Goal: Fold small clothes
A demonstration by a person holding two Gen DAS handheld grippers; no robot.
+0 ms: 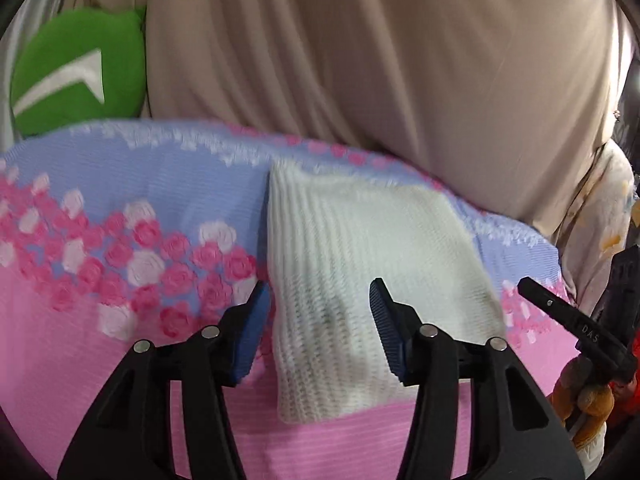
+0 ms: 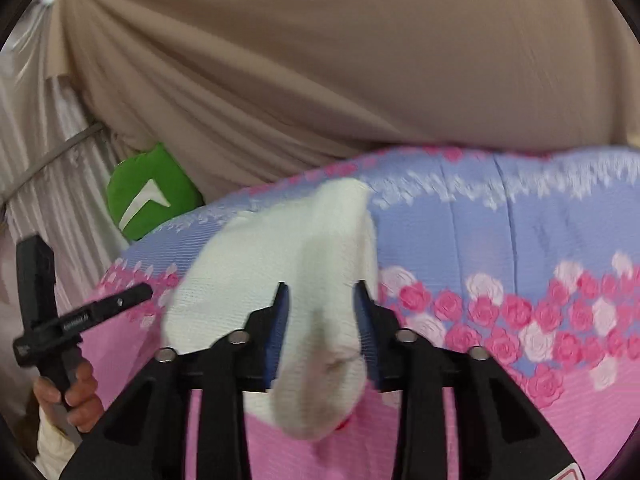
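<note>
The white knit sock [image 1: 360, 276] lies folded on the pink-and-blue rose blanket [image 1: 120, 208], near its far edge below the beige drape [image 1: 400, 60]. The left gripper [image 1: 316, 320] hovers wide apart over its near end. The right gripper [image 2: 322, 320] stands open around a raised fold; contact is blurred. Bare blanket surrounds it; a green cushion [image 2: 150, 196] sits behind.

A white ribbed sock [image 1: 360, 280] lies folded over on the pink and lilac rose-patterned blanket [image 1: 120, 240]. Its cuff end points toward the far edge; the nearer end [image 2: 320, 380] hangs rounded and slightly soiled.
</note>
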